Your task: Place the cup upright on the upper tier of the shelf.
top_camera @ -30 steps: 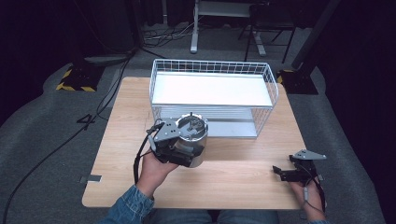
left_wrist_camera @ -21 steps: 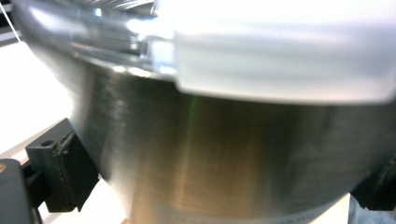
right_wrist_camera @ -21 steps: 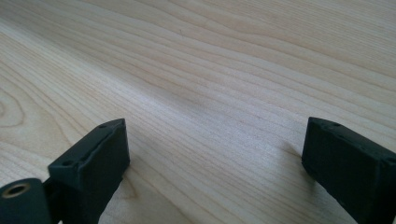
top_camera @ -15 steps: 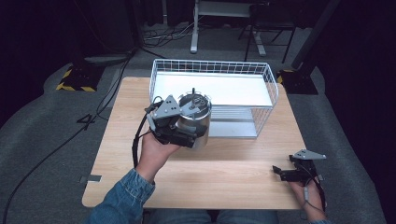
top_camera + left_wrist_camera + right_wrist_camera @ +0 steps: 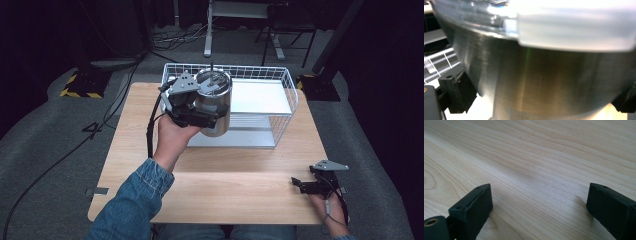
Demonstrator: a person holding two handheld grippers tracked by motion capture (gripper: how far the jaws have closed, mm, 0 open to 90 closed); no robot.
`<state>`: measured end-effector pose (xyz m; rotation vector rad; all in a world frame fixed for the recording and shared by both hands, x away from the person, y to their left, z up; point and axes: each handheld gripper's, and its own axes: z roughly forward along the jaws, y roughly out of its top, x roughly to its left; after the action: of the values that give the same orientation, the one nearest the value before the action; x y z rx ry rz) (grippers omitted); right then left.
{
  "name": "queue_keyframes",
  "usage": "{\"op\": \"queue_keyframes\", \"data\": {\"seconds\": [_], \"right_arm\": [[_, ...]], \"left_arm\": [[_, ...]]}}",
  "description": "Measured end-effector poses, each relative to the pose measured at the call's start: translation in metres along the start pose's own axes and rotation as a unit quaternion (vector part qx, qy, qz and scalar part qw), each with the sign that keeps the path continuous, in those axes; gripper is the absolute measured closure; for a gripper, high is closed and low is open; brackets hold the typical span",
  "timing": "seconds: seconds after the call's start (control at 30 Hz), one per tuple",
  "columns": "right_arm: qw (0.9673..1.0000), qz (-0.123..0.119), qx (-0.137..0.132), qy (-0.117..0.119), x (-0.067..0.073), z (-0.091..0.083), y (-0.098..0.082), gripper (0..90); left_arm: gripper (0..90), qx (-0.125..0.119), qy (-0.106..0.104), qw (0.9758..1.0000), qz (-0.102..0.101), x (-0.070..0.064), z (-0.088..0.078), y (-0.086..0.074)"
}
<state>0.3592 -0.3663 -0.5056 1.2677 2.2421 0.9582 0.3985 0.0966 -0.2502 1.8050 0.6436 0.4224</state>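
A steel tumbler [image 5: 216, 102] with a clear lid is held in the air over the left front corner of the white wire basket [image 5: 287, 85]. My left gripper [image 5: 202, 117] is shut on its body, the jaws on either side. In the left gripper view the tumbler's brushed wall [image 5: 544, 80] and lid rim are very close. My right gripper [image 5: 300, 184] rests low at the table's front right, open, with bare wood between its jaws [image 5: 539, 202].
The light wooden table [image 5: 220, 195] has free room in front of the basket. A flat white sheet [image 5: 262, 97] lies inside the basket. Dark floor, cables and a desk frame lie beyond the table.
My left gripper has lifted the tumbler off the table and carried it forward and up, over the basket's front edge. The right gripper has stayed put.
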Motion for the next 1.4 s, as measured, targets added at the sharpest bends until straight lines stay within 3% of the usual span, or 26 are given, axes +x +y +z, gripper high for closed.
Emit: {"op": "queue_keyframes", "data": {"seconds": [0.37, 0.6, 0.87, 1.2, 1.4], "right_arm": [[1.0000, -0.001, -0.001, -0.001, 0.000, 0.000, 0.000, 7.3], [1.0000, 0.000, -0.001, -0.001, 0.000, 0.000, 0.000, 7.3], [1.0000, 0.000, -0.001, -0.001, 0.000, 0.000, 0.000, 7.4], [1.0000, 0.002, -0.002, 0.000, 0.000, 0.000, 0.000, 7.5], [1.0000, 0.002, -0.002, 0.002, 0.000, 0.000, 0.000, 7.8]], "left_arm": [[3.6, -0.009, 0.019, 0.9998, -0.007, 0.015, 0.023, 0.034], [3.6, -0.016, 0.034, 0.9993, -0.006, 0.021, 0.036, 0.044], [3.6, -0.027, 0.044, 0.9984, -0.022, 0.037, 0.056, 0.056], [3.6, -0.014, 0.077, 0.9957, -0.048, 0.064, 0.092, 0.061], [3.6, 0.008, 0.103, 0.9939, -0.038, 0.068, 0.108, 0.063]]}}
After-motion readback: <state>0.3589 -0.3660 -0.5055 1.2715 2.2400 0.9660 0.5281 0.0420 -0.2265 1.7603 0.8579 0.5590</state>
